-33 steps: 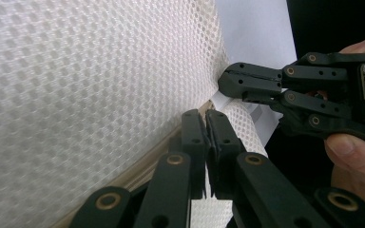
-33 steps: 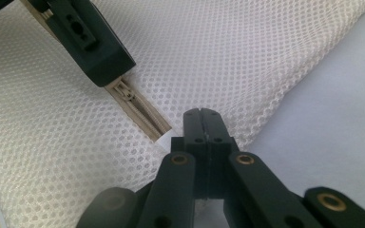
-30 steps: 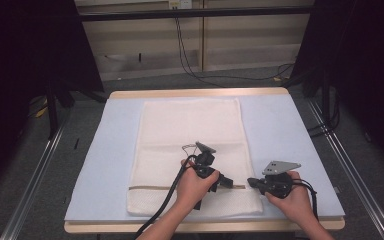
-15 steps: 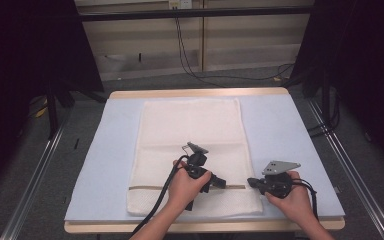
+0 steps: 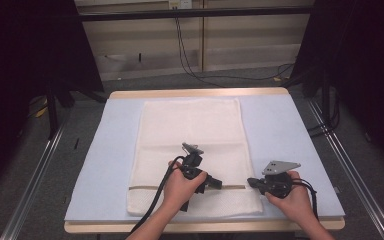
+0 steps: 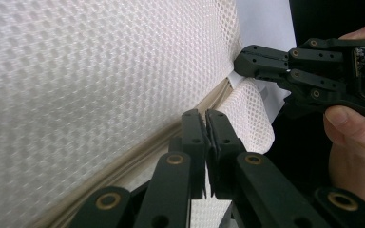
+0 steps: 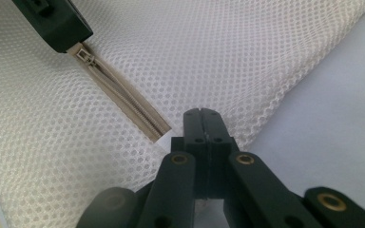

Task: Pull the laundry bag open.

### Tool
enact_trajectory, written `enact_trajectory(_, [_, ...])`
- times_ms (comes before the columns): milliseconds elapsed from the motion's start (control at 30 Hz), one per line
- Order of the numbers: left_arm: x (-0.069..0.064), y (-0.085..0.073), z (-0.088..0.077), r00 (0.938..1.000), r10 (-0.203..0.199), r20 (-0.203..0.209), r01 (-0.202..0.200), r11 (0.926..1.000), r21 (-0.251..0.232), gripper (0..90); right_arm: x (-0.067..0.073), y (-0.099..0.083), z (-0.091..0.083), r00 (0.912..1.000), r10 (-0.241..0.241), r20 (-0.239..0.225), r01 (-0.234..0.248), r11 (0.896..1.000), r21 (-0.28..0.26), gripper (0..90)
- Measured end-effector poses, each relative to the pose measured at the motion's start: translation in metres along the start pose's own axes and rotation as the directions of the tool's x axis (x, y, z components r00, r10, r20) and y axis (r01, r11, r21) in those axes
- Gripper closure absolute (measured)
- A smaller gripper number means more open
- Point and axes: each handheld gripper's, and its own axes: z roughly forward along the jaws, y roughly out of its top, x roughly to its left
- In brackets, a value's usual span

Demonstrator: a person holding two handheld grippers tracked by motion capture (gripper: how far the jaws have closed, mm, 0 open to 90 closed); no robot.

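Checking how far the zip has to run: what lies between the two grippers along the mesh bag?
In the high view, a short stretch of beige zipper on the white mesh bag runs between left gripper and right gripper.

Table (image 5: 280, 95) with a pale blue mat (image 5: 290, 135) and a mesh bag (image 5: 190, 130).
The mat covers nearly the whole top, leaving a wooden strip bare along the far and near edges. The white mesh bag lies flat on the mat, lengthwise and a little left of centre; a beige zipper (image 5: 145, 188) crosses it near the near end.
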Motion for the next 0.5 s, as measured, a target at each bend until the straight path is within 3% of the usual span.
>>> enact_trajectory(433, [0.0030,-0.0021,-0.0045,1.0000,0.006,-0.001,-0.006,1.0000,0.004,87.3,0.0009,0.0005,-0.0001,1.0000,-0.004,0.002,0.004,1.000,0.005,90.0])
enact_trajectory(500, [0.0033,-0.0022,-0.0047,1.0000,0.005,0.001,-0.005,1.0000,0.004,87.3,0.0018,0.0014,0.0001,0.9997,-0.025,0.007,0.024,1.000,0.009,90.0])
